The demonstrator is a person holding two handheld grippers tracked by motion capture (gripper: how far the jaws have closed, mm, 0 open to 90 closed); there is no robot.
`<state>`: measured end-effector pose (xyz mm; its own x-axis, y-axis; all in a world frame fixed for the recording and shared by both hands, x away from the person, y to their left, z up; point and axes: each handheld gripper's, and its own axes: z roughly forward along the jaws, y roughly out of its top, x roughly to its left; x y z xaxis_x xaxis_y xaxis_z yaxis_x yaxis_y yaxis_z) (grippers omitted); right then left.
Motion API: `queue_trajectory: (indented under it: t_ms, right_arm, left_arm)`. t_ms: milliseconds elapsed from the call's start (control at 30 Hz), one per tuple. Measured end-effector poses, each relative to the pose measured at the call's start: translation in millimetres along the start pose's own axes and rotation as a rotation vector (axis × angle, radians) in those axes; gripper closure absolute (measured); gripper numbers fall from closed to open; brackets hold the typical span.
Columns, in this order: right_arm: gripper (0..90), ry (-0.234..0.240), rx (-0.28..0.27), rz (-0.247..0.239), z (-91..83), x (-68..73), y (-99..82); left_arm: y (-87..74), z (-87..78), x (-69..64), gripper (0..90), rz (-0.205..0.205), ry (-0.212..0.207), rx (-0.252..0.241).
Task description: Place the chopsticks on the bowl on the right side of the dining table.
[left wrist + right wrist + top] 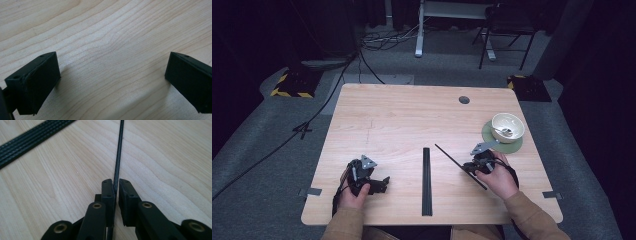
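A thin black strip [449,157] runs diagonally at the table's right, standing on edge. My right gripper [477,164] is shut on it near its near end. In the right gripper view the strip [120,150] passes between the two pads of the right gripper [116,183] and stretches away over the wood. A wider ribbed black strip [426,180] lies flat at the table's front centre and crosses the upper left of the right gripper view [32,137]. My left gripper [382,184] rests at the front left, open [112,82], with only bare wood between its jaws.
A cream bowl [507,126] with a spoon [504,132] in it stands on a green plate [517,145] at the right edge, just beyond the right hand. The wooden table [402,115] has a round cable hole [464,99] at the back.
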<state>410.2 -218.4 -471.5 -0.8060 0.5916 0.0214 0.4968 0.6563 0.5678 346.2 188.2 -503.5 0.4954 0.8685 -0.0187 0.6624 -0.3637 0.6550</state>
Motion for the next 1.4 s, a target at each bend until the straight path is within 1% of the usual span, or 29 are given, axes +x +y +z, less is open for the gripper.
queue_trajectory:
  t_ms: [67,133,233,267,300,367,400,433,467,500,567,733,900,933,1033,1067,1100,1133,1167,1200,1233,1267,1300,1333,1367,1400]
  right_arm:
    - [82.0,0.0,0.02,-0.018,3.6,-1.5,4.2]
    - [82.7,-0.005,0.056,-0.028,7.3,-2.7,7.7]
    - [83.6,0.011,0.055,-0.021,9.7,-1.6,8.7]
    - [83.9,0.001,0.067,-0.017,9.7,-1.5,9.9]
    - [84.1,0.005,0.063,-0.016,10.2,-1.9,10.3]
    - [84.2,0.007,0.065,-0.003,10.8,-2.7,11.3]
    - [84.2,0.02,0.063,0.021,11.5,-4.9,12.1]
    - [84.2,0.02,0.063,0.021,11.5,-4.9,12.1]
    - [84.5,0.027,0.061,0.036,12.0,-5.6,12.2]
    - [85.0,0.024,0.065,0.042,12.0,-6.7,12.6]
    - [85.3,0.039,0.08,0.071,12.2,-8.1,14.2]
    - [85.7,0.03,0.092,0.082,12.4,-8.3,16.2]
    - [86.1,0.031,0.07,0.094,10.9,-9.8,13.0]
    - [86.2,0.03,0.051,0.102,7.8,-11.9,11.6]
    - [86.2,0.024,0.038,0.103,3.4,-13.1,11.9]
    - [86.2,0.021,0.024,0.102,-0.4,-13.8,12.5]
    - [86.2,0.011,0.027,0.112,-4.3,-13.4,13.6]
    - [86.2,0.01,0.016,0.112,-11.6,-14.0,15.2]
    - [86.2,0.011,0.011,0.115,-14.3,-14.0,15.8]
    - [86.2,0.011,0.011,0.115,-14.3,-14.0,15.8]
    - [86.2,0.011,0.007,0.115,-21.7,-14.7,17.5]
    - [86.2,0.011,0.007,0.115,-21.7,-14.7,17.5]
    - [86.2,0.006,-0.003,0.102,-30.1,-16.9,19.0]
    - [86.2,0.006,-0.003,0.102,-30.1,-16.9,19.0]
    - [86.2,-0.001,-0.011,0.094,-38.2,-19.0,20.5]
    - [86.2,-0.001,-0.011,0.094,-38.2,-19.0,20.5]
  left_arm:
    - [0.0,0.0,0.0,0.1,0.0,0.0,0.0]
    - [0.1,0.3,-0.4,0.1,-0.003,-0.002,0.0]
    - [0.4,0.1,-0.2,0.1,-0.003,-0.003,0.004]
    - [0.3,0.1,-0.2,0.1,-0.002,-0.002,0.003]
    - [0.3,0.1,-0.2,0.1,-0.002,-0.002,0.003]
    - [0.2,0.2,-0.3,0.1,-0.003,-0.004,0.001]
    - [0.2,0.3,-0.4,0.1,-0.003,-0.002,0.002]
    - [0.3,0.1,-0.3,0.1,-0.003,-0.002,0.004]
    - [0.4,0.1,-0.4,0.1,-0.003,-0.002,0.005]
    - [0.5,0.2,-0.5,0.0,-0.004,-0.002,0.005]
    - [0.7,0.5,-0.7,0.0,-0.006,-0.005,0.006]
    - [0.8,0.6,-0.7,0.1,-0.006,-0.004,0.007]
    - [1.0,0.5,-0.6,0.0,-0.006,-0.006,0.009]
    - [0.9,0.6,-0.9,0.0,-0.008,-0.001,0.005]
    - [0.9,0.7,-0.8,0.1,-0.008,-0.004,0.006]
    - [1.0,0.6,-0.8,0.1,-0.008,-0.005,0.007]
    - [1.0,0.6,-0.8,0.1,-0.008,-0.005,0.007]
    - [1.0,0.6,-0.8,0.1,-0.008,-0.006,0.008]
    - [1.0,0.6,-0.8,0.1,-0.009,-0.005,0.007]
    - [1.0,0.6,-0.8,0.1,-0.009,-0.005,0.007]
    - [1.0,0.5,-0.7,0.1,-0.007,-0.004,0.007]
    - [1.0,0.5,-0.7,0.1,-0.007,-0.004,0.007]
    - [1.1,0.6,-0.8,0.0,-0.008,-0.004,0.007]
    - [1.2,0.7,-0.8,0.0,-0.008,-0.004,0.007]
    - [1.4,0.9,-0.7,0.0,-0.007,-0.003,0.004]
    - [1.4,0.9,-0.7,0.0,-0.007,-0.003,0.004]
